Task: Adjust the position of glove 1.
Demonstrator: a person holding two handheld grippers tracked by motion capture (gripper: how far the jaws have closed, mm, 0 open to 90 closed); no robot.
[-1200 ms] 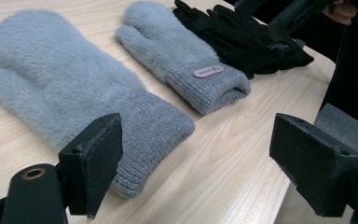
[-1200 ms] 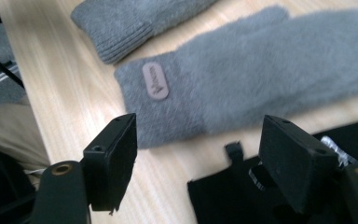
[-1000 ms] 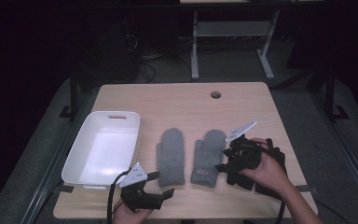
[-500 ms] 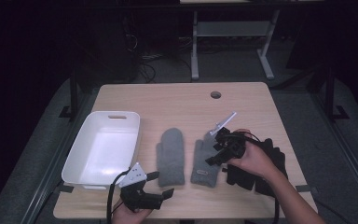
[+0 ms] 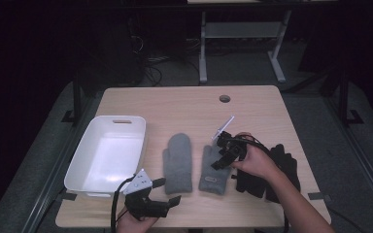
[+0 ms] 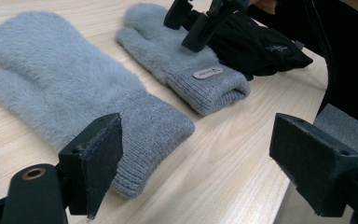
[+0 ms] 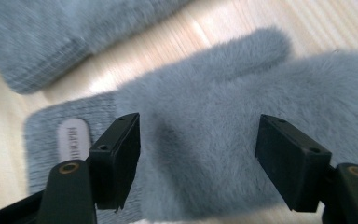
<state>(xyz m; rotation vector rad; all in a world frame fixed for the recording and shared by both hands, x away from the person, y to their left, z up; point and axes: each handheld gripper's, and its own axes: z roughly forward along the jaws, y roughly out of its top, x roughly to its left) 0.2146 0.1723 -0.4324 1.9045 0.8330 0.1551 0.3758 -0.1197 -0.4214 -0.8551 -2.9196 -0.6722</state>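
Observation:
Two fluffy grey mittens lie side by side near the middle of the wooden table (image 5: 184, 104). My right gripper (image 5: 221, 158) hovers low over the right mitten (image 5: 209, 174), which has a small label (image 7: 74, 140) on its cuff. The jaws stand wide and have just been closing a little. The mitten's body (image 7: 205, 107) lies below and between the pads, which are not pressing on it. My left gripper (image 5: 167, 191) rests by the front edge, open and empty (image 6: 196, 154), facing the left mitten's (image 6: 65, 84) cuff. It also sees the right gripper (image 6: 200, 23).
A white tray (image 5: 85, 160) stands at the table's left. A pair of black gloves (image 5: 277, 165) lies right of the grey mittens, partly under the right hand. A round cable hole (image 5: 225, 98) sits near the far edge.
The right hand has moved left and down, from over the black gloves to above the right grey mitten. The left gripper has stayed put.

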